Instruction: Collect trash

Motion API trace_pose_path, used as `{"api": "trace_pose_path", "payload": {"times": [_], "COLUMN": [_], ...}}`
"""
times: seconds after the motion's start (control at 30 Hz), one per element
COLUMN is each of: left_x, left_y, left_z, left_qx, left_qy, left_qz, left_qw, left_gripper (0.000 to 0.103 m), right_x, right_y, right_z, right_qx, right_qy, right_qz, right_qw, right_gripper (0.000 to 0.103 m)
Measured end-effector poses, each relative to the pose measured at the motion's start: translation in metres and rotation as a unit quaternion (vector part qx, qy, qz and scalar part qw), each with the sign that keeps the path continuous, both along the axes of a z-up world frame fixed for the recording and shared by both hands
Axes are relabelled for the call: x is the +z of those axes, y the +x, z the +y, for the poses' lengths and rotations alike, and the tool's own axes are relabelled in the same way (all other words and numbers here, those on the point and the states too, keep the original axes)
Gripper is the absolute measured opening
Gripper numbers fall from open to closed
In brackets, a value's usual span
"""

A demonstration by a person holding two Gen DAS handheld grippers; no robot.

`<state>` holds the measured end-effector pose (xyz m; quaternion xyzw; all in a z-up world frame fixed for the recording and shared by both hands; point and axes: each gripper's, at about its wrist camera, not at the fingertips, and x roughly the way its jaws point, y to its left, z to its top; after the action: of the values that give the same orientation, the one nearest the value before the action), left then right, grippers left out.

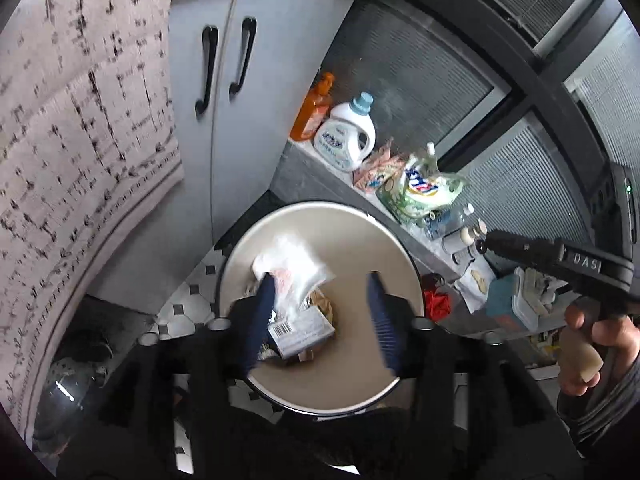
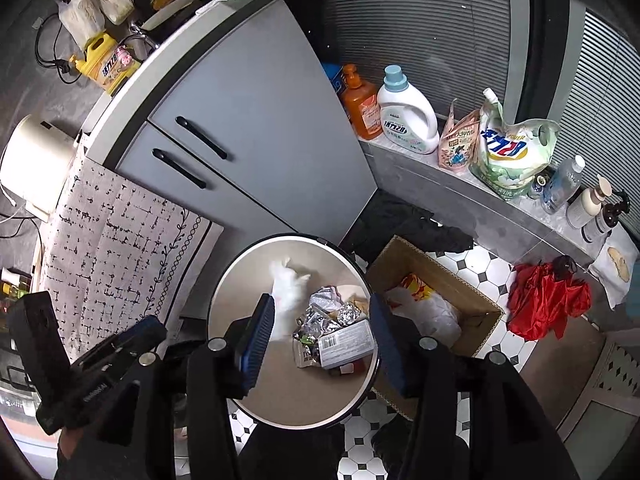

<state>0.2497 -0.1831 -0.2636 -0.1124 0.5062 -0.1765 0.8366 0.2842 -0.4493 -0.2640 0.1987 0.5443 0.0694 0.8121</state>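
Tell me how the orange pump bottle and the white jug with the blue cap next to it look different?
The orange pump bottle has see-through orange sides and a pump on top; the white jug with the blue cap is solid white with a round screw cap. The jug is wider and has a side handle; the orange bottle has none. Both stand upright, side by side on the grey ledge.

Orange soap btl (image 2: 362, 104), white detergent jug (image 2: 406, 114), red cloth, maybe umbrella (image 2: 546, 300), on ledge/floor.

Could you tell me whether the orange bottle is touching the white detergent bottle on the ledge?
Cannot tell: in both wrist views the orange bottle overlaps the white detergent bottle, showing no gap or contact plainly.
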Motion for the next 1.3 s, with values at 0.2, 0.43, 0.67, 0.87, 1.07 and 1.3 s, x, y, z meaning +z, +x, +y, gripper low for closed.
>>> {"api": "trace_pose_path", "payload": {"times": [0.2,0.43,0.67,0.87,1.07,1.3], "left_x": [0.020,0.085,0.155,0.194,0.242,0.285], "left_y": [0.005,-0.007,-0.035,-0.055,-0.087,-0.123], "left_z": [0.012,0.035,0.061,0.083,0.110,0.155], "left_qx": [-0.003,0.027,0.077,0.125,0.168,0.204], "left_qy": [0.008,0.019,0.037,0.047,0.056,0.060], "left_qz": [-0.012,-0.038,-0.086,-0.095,-0.128,-0.164], "left_qw": [0.9999,0.9987,0.9927,0.9864,0.9758,0.9633], "left_gripper": [0.061,0.073,0.089,0.092,0.097,0.097], "right_x": [0.013,0.066,0.144,0.191,0.246,0.296], "right_y": [-0.007,-0.014,-0.016,-0.020,-0.032,-0.054], "right_z": [0.005,0.016,0.033,0.052,0.078,0.115], "right_qx": [-0.010,-0.004,0.030,0.060,0.086,0.091], "right_qy": [-0.002,0.003,0.002,0.008,-0.007,-0.019], "right_qz": [-0.006,-0.032,-0.092,-0.110,-0.153,-0.201], "right_qw": [1.000,0.999,0.995,0.992,0.984,0.975], "right_gripper": [0.056,0.074,0.093,0.095,0.095,0.095]}}
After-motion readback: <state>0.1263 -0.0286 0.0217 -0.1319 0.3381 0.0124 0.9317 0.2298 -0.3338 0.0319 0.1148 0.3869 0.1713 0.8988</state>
